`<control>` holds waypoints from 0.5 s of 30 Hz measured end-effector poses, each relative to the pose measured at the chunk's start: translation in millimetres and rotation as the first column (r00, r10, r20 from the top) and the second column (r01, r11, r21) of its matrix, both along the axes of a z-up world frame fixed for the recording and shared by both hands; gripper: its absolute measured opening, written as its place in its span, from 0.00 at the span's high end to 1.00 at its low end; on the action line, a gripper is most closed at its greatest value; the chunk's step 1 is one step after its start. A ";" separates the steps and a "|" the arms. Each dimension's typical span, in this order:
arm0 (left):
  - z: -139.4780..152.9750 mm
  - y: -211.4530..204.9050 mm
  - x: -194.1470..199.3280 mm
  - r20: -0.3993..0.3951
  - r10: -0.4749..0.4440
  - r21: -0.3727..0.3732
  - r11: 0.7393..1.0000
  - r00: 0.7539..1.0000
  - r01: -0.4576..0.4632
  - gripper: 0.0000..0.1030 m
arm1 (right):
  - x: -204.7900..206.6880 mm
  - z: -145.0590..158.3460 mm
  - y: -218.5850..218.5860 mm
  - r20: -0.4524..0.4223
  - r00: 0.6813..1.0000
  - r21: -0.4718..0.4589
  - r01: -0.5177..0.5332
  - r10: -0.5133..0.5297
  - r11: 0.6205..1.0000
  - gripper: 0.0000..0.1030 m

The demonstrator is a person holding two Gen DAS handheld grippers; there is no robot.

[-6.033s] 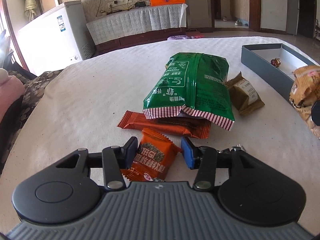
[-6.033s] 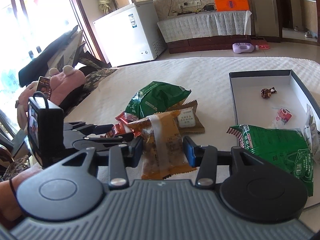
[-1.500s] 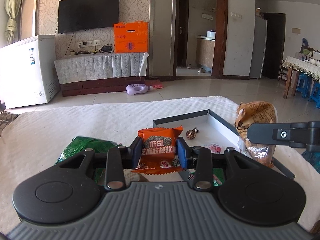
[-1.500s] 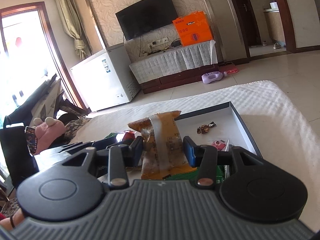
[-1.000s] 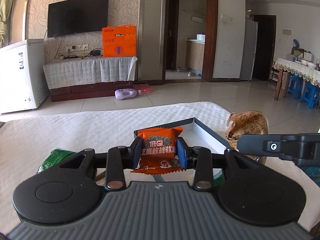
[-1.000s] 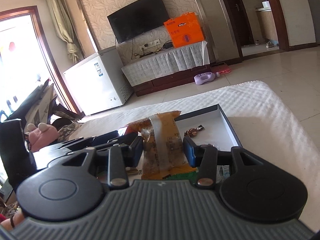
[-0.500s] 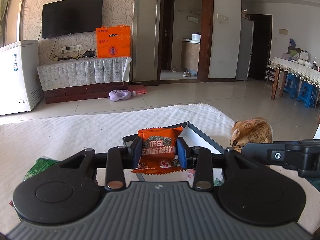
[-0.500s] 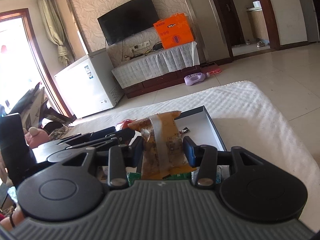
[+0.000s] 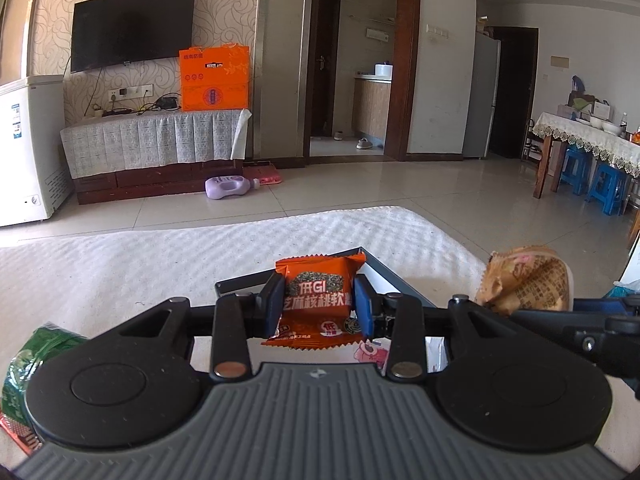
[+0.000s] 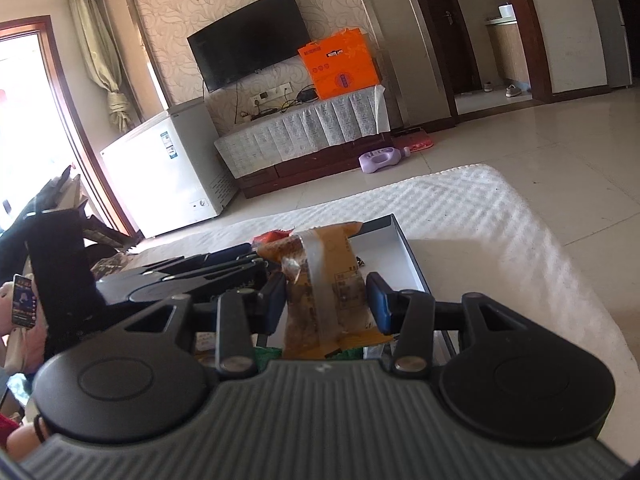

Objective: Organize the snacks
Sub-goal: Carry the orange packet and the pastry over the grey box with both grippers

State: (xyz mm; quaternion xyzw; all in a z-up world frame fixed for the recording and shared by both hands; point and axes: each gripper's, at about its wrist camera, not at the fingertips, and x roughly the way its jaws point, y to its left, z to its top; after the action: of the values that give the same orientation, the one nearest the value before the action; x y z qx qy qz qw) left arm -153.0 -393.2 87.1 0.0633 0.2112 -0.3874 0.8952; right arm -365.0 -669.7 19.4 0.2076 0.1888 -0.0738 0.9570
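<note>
Change since approx a sec ago: in the left wrist view the grey shallow rectangular cardboard tray point(image 9: 396, 278) sits closer and more centred behind the small orange foil snack packet point(image 9: 318, 298), and the green crinkly snack bag point(image 9: 28, 356) has slid out to the far left edge. So the left gripper point(image 9: 319, 306) has carried its packet in over the tray's near end, w/ the white textured tablecloth point(image 9: 160, 256) under everything. Right wrist view is nearly the same as before, tray just a bit nearer. Meaning for the task: both snacks look about ready to drop into the tray; neither is placed yet.

Tools:
- Left gripper: narrow gap, both blue pads pressed on the orange packet's sides, packet upright, held clear of the tray floor. A pink-printed small wrapper point(image 9: 370, 350) lies in the tray below it.
- Right gripper point(image 10: 326, 304): clamped on the tan and clear plastic pastry packet point(image 10: 324, 280), wider gap since the packet is fatter; it hangs over the tray point(image 10: 404, 256), near end. From the left view this packet point(image 9: 528, 280) shows at right, just beside the tray's right wall.
</note>
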 end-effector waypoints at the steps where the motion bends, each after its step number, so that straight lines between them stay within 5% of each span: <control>1: -0.7 -2.6 1.0 -0.002 -0.003 -0.001 1.000 1.000 0.003 0.59 | 0.2 -0.4 -0.2 -0.002 1.000 0.000 0.003 -0.003 1.000 0.54; 15: -15.2 -44.2 27.0 -0.044 -0.025 0.012 1.000 0.999 0.025 0.59 | -3.7 -4.2 -6.1 -0.022 1.000 -0.006 0.019 -0.019 1.000 0.54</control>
State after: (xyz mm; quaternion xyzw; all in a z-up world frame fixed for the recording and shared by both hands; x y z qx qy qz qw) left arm -126.0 -437.4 71.9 0.0633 0.2324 -0.3984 0.8850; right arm -368.8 -675.8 15.2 0.2060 0.1972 -0.0856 0.9546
